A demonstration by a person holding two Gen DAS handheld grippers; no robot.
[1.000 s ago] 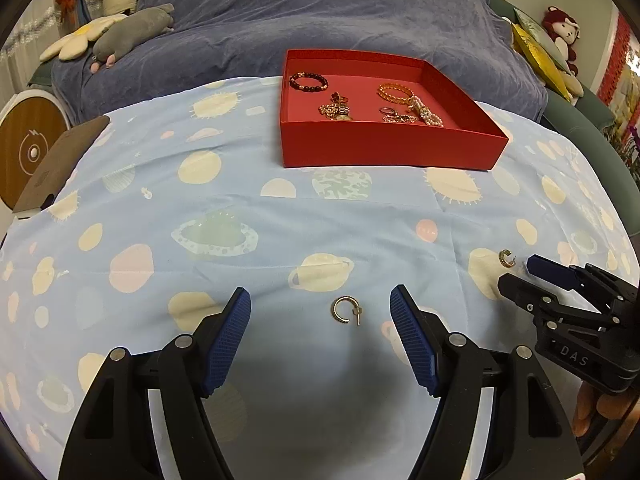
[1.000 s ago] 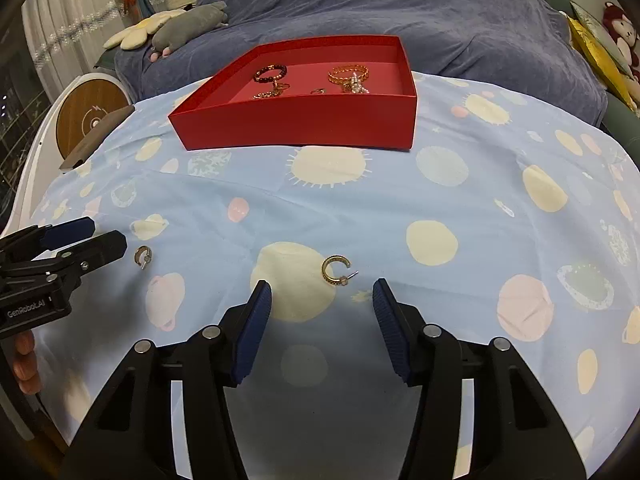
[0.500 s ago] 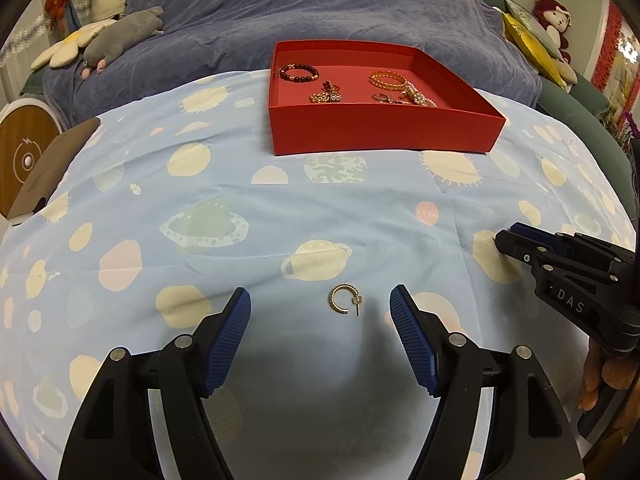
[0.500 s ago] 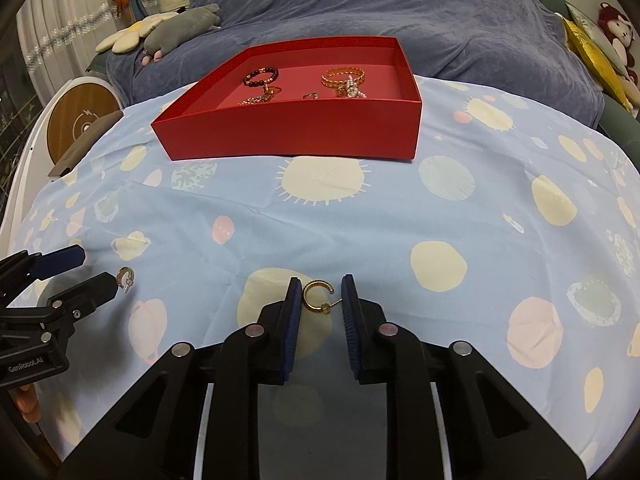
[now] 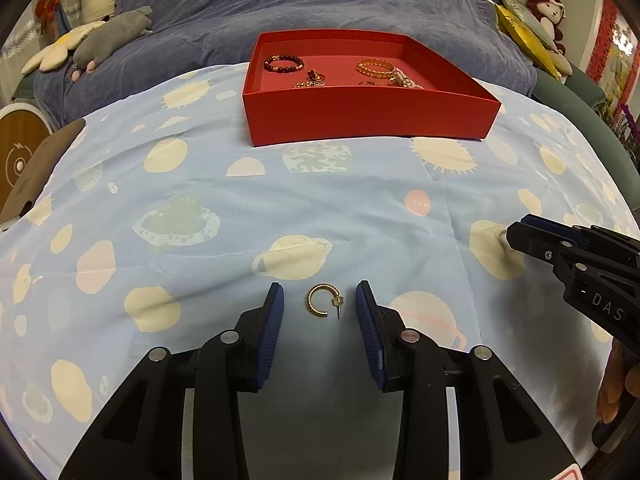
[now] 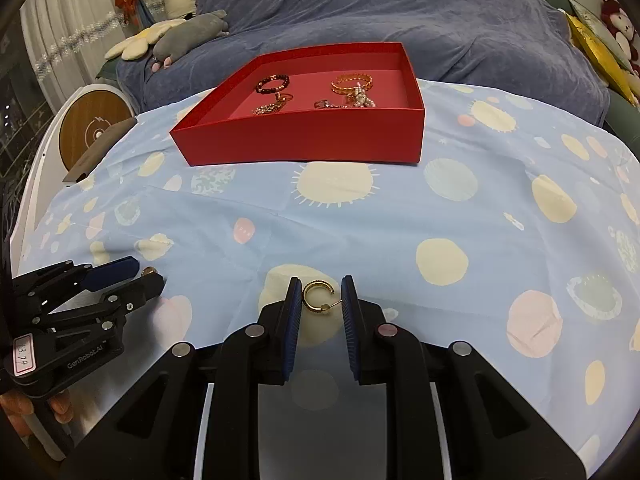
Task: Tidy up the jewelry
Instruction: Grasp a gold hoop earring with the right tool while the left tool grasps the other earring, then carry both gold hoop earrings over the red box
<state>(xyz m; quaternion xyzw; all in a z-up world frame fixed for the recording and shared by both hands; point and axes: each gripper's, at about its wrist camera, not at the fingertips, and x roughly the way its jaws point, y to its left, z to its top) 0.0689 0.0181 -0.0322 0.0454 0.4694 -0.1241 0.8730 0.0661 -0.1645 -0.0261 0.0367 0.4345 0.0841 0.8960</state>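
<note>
A gold hoop earring lies on the blue planet-print cloth between the fingertips of my left gripper, whose jaws stand partly closed around it without touching. My right gripper is shut on a second gold hoop earring, pinching it by its post just above the cloth. The right gripper shows at the right edge of the left wrist view. The left gripper shows at the lower left of the right wrist view. A red box holding bracelets and other jewelry stands at the back.
A blue-grey blanket covers the couch behind the table. Plush toys lie at the back left. A round wooden disc and a brown flat object are at the left edge. Yellow cushions sit far right.
My left gripper has narrowed its jaws around the earring on the cloth. My right gripper has closed on its earring and holds it, slightly raised.
</note>
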